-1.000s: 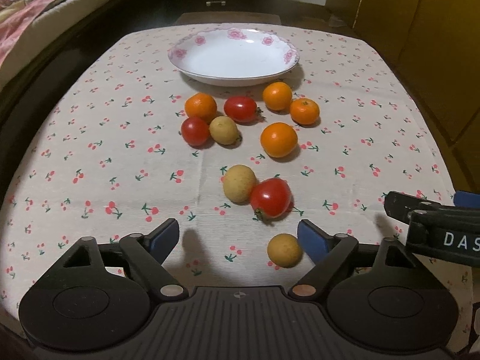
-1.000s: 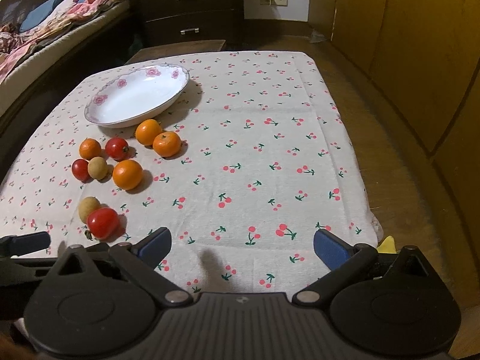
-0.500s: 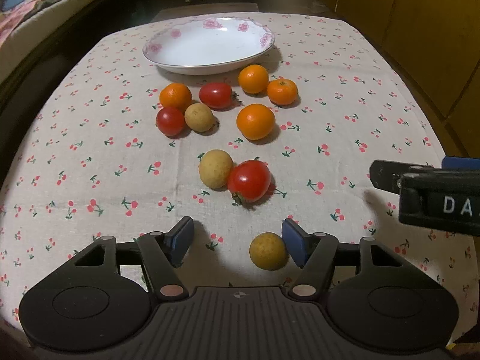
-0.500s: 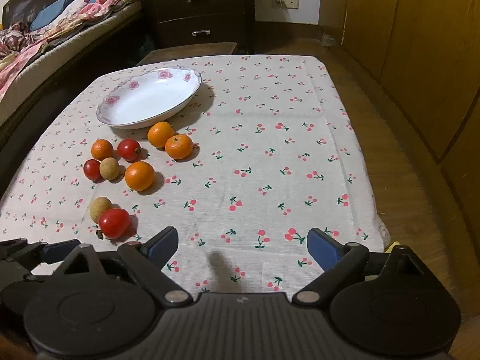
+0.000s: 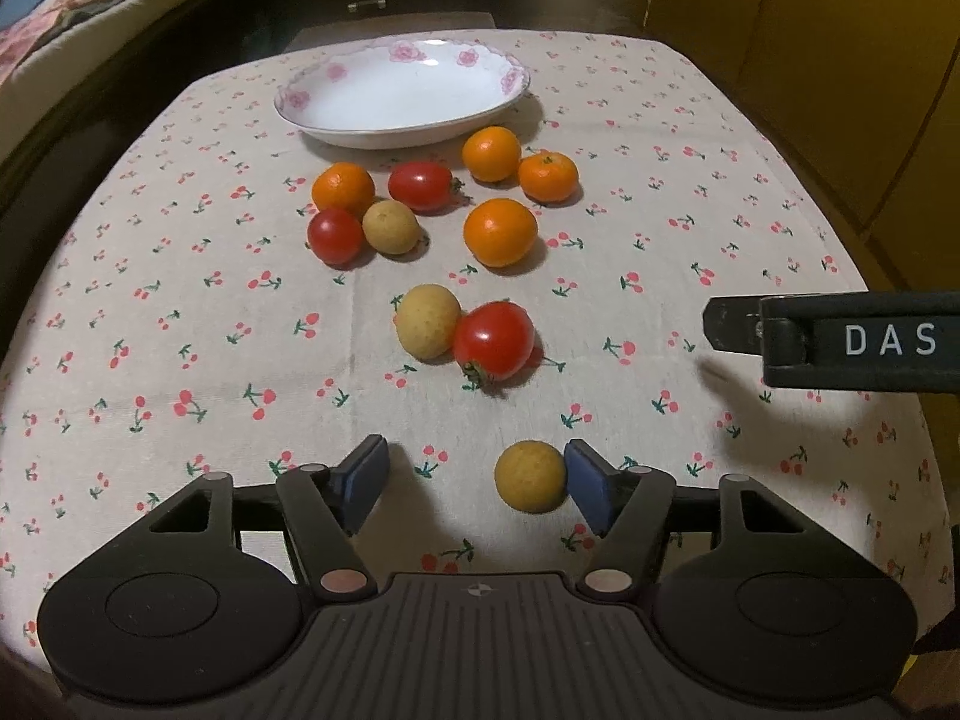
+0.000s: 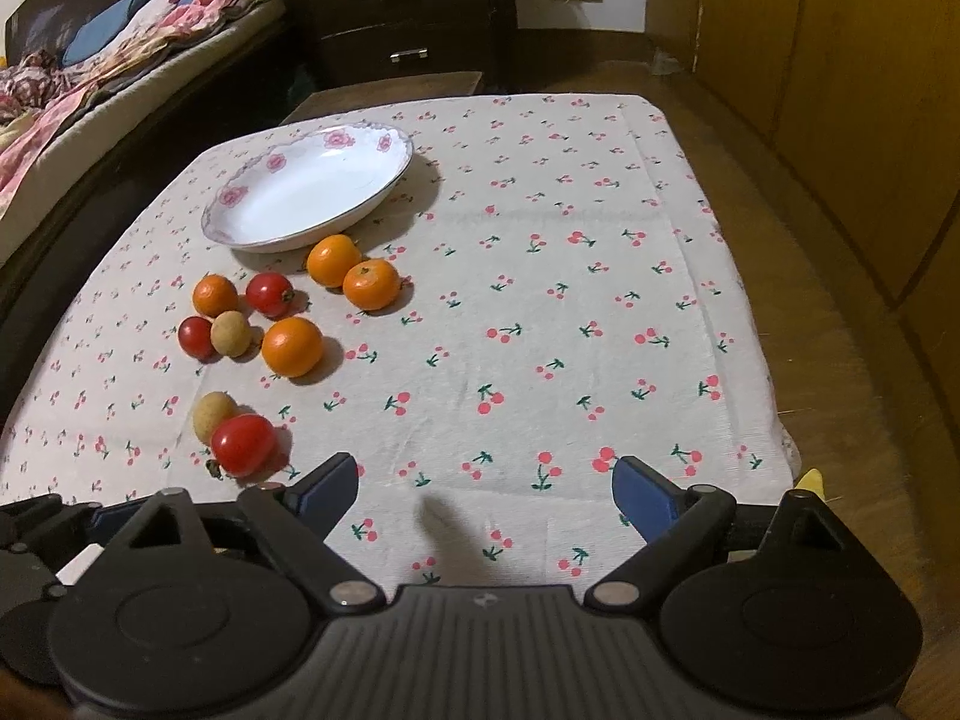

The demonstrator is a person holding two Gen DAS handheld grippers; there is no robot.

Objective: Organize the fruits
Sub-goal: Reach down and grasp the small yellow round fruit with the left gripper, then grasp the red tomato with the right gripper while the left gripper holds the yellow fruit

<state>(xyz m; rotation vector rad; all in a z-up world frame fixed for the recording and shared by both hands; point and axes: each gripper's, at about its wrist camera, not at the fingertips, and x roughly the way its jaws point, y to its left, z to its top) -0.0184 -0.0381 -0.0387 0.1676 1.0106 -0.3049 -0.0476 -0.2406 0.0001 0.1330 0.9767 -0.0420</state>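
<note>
On the cherry-print tablecloth lie several oranges, such as the nearest one, three red tomatoes and three small tan round fruits. A white plate with a pink-flower rim stands empty behind them. My left gripper is open low over the cloth. The nearest tan fruit sits between its jaws against the right pad, with the left pad well apart from it. A tan fruit and a tomato touch just beyond. My right gripper is open over bare cloth, with nothing between its fingers.
A finger of the right gripper juts in from the right edge of the left wrist view. The table's right edge drops to a wooden floor beside yellow cabinets. A bed and a dark dresser stand beyond the table.
The left gripper's jaws have narrowed and now frame the nearest tan fruit, which rests against the right pad. The right gripper's jaws have narrowed slightly. No fruit has moved.
</note>
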